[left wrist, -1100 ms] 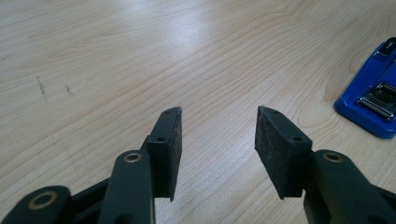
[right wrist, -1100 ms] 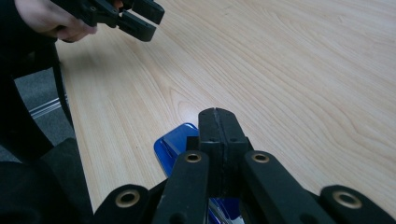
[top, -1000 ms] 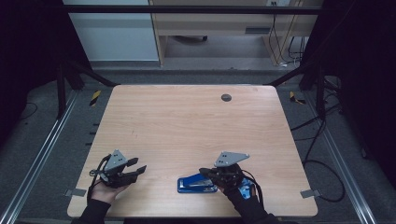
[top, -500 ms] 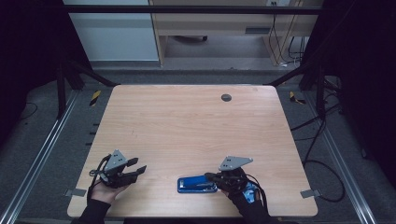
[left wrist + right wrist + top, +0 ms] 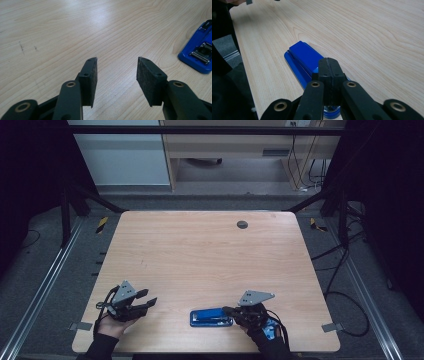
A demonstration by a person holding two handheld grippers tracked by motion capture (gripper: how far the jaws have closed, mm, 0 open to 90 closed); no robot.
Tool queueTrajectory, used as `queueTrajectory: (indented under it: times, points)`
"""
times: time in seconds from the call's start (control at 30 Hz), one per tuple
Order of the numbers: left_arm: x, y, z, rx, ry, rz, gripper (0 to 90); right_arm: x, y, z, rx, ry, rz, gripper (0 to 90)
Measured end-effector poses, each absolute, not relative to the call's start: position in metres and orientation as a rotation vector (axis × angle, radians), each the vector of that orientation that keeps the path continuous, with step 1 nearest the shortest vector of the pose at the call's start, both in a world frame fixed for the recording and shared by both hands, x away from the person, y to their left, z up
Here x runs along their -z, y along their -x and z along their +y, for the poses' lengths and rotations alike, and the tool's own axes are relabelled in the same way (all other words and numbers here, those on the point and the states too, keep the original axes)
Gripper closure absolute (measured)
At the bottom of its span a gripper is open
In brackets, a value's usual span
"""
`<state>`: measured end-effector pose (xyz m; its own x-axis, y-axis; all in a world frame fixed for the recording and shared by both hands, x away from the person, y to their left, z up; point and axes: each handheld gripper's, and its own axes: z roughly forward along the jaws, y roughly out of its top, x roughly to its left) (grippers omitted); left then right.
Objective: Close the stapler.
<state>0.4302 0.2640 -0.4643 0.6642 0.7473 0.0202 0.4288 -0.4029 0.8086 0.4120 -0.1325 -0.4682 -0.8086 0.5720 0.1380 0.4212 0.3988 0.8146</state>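
1. Since a second ago the right gripper has sunk slightly toward the blue stapler; the left gripper has kept still.
2. The wooden worktop carries a small dark round disc at its far side, well apart; nothing blocks the stapler.
3. The stapler lies near the front edge. The right gripper's jaws are pressed together, empty, tips over the stapler's near end; the left gripper's jaws stand partly apart, holding nothing.

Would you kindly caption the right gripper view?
Shut right gripper over the near end of a blue stapler.

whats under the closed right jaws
The near end of the blue plastic stapler lies under the shut right gripper, on the wooden table. Whether they touch is hidden.
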Motion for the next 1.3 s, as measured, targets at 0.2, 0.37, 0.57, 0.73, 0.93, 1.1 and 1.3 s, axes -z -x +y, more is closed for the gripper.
queueTrajectory:
  times: [0.2,0.37,0.57,0.73,0.93,1.1,1.3]
  points:
    - [0.464,-0.43,0.263,-0.489,-2.051,0.91,51.0,0.471,-0.412,-0.133,-1.369,-0.893,2.496,90.0]
    - [0.465,-0.43,0.264,-0.49,-2.051,0.908,50.9,0.469,-0.412,-0.134,-1.354,-0.882,2.508,90.0]
    - [0.466,-0.432,0.265,-0.484,-2.054,0.922,48.8,0.46,-0.414,-0.139,-1.411,-0.898,2.43,83.4]
    - [0.466,-0.433,0.265,-0.492,-2.053,0.93,45.3,0.456,-0.419,-0.156,-1.463,-0.969,2.307,70.4]
    - [0.469,-0.436,0.266,-0.488,-2.053,0.96,38.2,0.461,-0.433,-0.183,-1.309,-1.078,2.218,51.4]
    - [0.47,-0.438,0.269,-0.495,-2.036,0.994,34.0,0.473,-0.447,-0.204,-1.078,-1.148,2.204,40.0]
    - [0.472,-0.441,0.273,-0.511,-2.023,1.032,30.3,0.481,-0.46,-0.231,-0.989,-1.275,2.177,30.6]
